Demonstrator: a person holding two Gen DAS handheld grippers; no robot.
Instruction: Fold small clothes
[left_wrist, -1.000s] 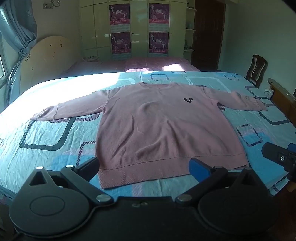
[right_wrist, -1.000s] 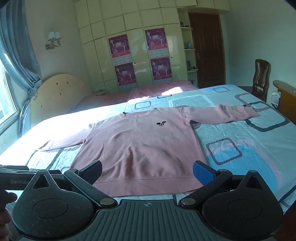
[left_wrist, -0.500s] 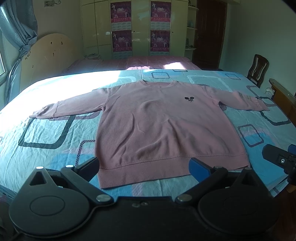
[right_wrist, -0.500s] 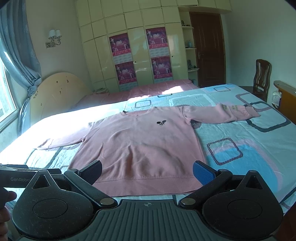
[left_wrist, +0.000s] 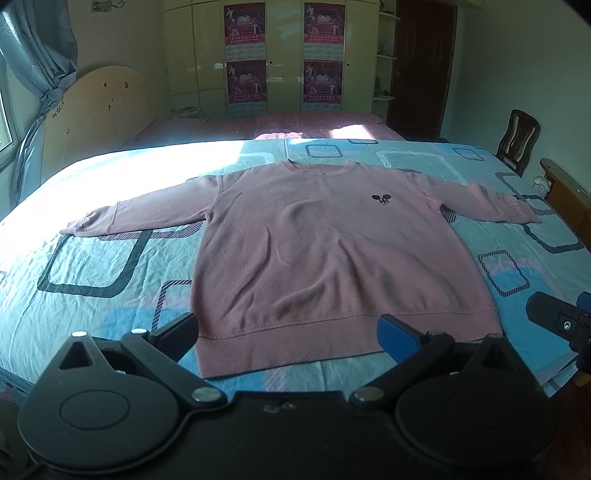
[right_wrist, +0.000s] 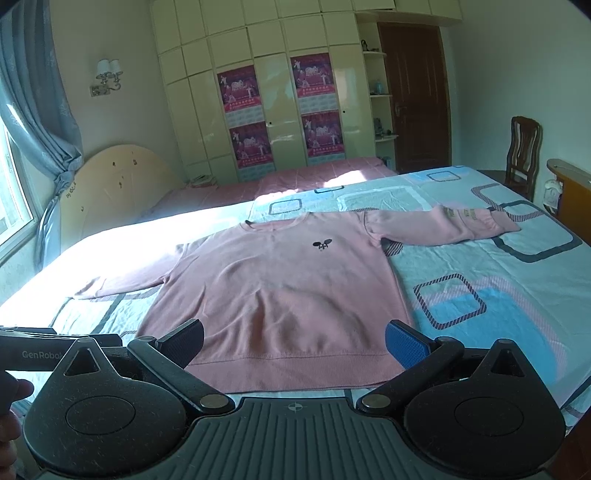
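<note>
A pink long-sleeved sweater (left_wrist: 332, 251) lies flat and face up on the bed, both sleeves spread out, with a small black logo on the chest. It also shows in the right wrist view (right_wrist: 280, 291). My left gripper (left_wrist: 288, 330) is open and empty, hovering just in front of the sweater's hem. My right gripper (right_wrist: 293, 339) is open and empty, also in front of the hem, a little higher and to the right. The right gripper's tip shows at the right edge of the left wrist view (left_wrist: 561, 321).
The bed has a light blue sheet with square patterns (left_wrist: 92, 266). A second bed with a pink cover (right_wrist: 288, 177) lies behind it, then a wardrobe with posters (right_wrist: 280, 110). A wooden chair (right_wrist: 524, 147) and a wooden footboard (left_wrist: 569, 192) stand at the right.
Both grippers have lifted slightly and the view has shifted a little; the sweater has not moved. Both grippers stay open.
</note>
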